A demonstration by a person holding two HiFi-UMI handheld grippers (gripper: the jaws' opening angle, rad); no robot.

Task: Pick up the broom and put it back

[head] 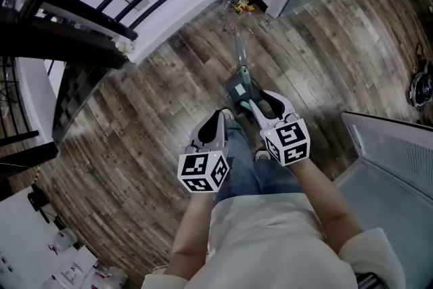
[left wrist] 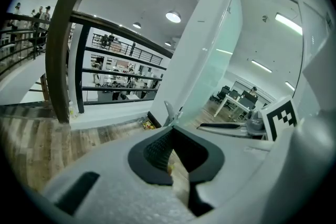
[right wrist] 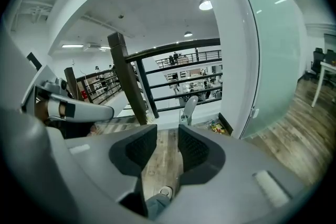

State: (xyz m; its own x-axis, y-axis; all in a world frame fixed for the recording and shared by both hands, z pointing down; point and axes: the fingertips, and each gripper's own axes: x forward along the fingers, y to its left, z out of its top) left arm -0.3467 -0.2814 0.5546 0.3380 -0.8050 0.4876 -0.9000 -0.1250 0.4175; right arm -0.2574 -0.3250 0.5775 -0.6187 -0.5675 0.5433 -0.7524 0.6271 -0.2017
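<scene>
Broom [right wrist: 190,106] upright, long axis vertical

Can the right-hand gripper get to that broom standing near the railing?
Probably yes. The right gripper has its jaws open and empty, aimed at the broom, with only bare wooden floor between. It would need to move forward.

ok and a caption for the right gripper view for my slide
Right gripper, jaws open and empty, pointing across the wood floor at the broom standing near the railing.
</scene>
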